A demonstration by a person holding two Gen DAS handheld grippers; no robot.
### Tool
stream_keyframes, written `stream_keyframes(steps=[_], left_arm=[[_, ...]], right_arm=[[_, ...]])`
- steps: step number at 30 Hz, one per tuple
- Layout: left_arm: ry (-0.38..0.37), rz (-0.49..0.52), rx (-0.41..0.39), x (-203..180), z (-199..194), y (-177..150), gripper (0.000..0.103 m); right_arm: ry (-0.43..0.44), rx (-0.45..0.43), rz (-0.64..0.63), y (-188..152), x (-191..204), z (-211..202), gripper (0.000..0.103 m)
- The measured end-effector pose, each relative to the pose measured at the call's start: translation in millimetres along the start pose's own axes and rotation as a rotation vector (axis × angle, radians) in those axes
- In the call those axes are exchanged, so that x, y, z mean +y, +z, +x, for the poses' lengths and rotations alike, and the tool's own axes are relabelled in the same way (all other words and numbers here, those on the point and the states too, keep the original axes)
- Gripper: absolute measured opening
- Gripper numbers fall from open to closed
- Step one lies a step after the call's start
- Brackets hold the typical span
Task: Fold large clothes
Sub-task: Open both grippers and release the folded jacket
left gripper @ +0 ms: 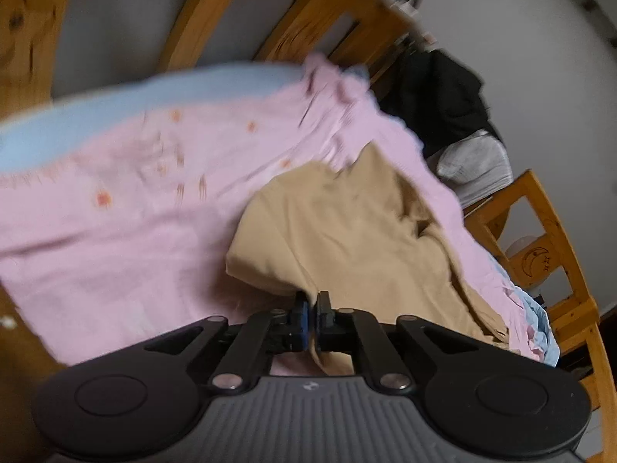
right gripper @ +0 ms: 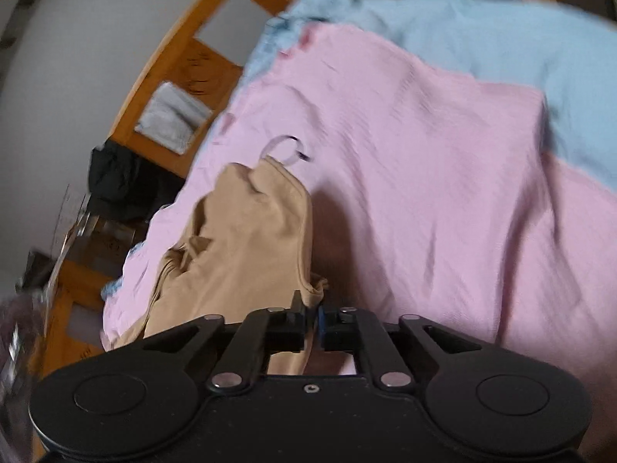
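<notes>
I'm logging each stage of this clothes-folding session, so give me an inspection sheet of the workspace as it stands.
Surface: pink blanket spread over a light blue sheet on a bed.
Job's things: tan garment lying crumpled on the blanket, not yet folded flat.
Clutter: black clothing and a grey folded cloth beyond the bed's edge.
Grippers: left gripper shut on the garment's near edge; right gripper shut on another edge of it.
Cables: nothing seen.
Surroundings: wooden bed frame with open panels, white wall behind; pictures are blurred.
</notes>
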State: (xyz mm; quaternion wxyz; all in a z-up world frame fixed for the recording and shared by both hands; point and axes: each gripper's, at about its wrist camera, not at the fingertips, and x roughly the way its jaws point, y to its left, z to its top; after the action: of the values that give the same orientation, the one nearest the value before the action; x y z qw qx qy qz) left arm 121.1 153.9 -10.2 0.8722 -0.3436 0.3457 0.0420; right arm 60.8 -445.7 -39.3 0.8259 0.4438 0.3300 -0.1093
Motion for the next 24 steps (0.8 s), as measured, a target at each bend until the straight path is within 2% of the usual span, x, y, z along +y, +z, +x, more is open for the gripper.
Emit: stream_keyframes(steps=[3, 6, 12, 15, 16, 18, 20, 21, 23, 24], left_arm=[[-0.004, -0.003, -0.017, 0.7, -28.9, -5.9, 0.001], [0.002, -0.006, 0.009, 10.2, -45.9, -19.0, 0.001], [0.015, -0.024, 0.048, 27.6, -36.3, -26.5, 0.001], [0.023, 0.014, 0.057, 25.9, -35.3, -25.9, 0.005], [0.025, 0.022, 0.062, 25.6, -34.9, -27.0, 0.007], [0.024, 0.02, 0.063, 26.6, -34.3, -28.7, 0.01], [0.033, 0.025, 0.07, 26.6, -33.7, -29.7, 0.028], [0.046, 0.031, 0.071, 26.0, -33.6, -30.0, 0.033], [0.063, 0.045, 0.07, 24.1, -33.0, -30.5, 0.049], [0.068, 0.05, 0.069, 23.6, -32.5, -30.8, 0.053]], right_arm=[[0.011, -0.023, -0.059, -0.6, 15.1, -25.9, 0.002], [0.002, -0.043, -0.12, -2.7, 25.6, -52.1, 0.002], [-0.103, 0.012, -0.229, -15.0, 16.6, -41.2, 0.003], [-0.134, 0.004, -0.285, -20.5, 21.4, -40.1, 0.01], [-0.15, -0.002, -0.308, -21.6, 23.3, -40.8, 0.019], [-0.191, -0.037, -0.359, -23.8, 27.8, -45.5, 0.028], [-0.23, -0.071, -0.415, -24.3, 34.1, -48.6, 0.05], [-0.252, -0.092, -0.466, -25.3, 39.9, -48.6, 0.053], [-0.296, -0.103, -0.607, -27.0, 54.8, -42.0, 0.056], [-0.304, -0.109, -0.669, -27.1, 62.6, -37.6, 0.057]])
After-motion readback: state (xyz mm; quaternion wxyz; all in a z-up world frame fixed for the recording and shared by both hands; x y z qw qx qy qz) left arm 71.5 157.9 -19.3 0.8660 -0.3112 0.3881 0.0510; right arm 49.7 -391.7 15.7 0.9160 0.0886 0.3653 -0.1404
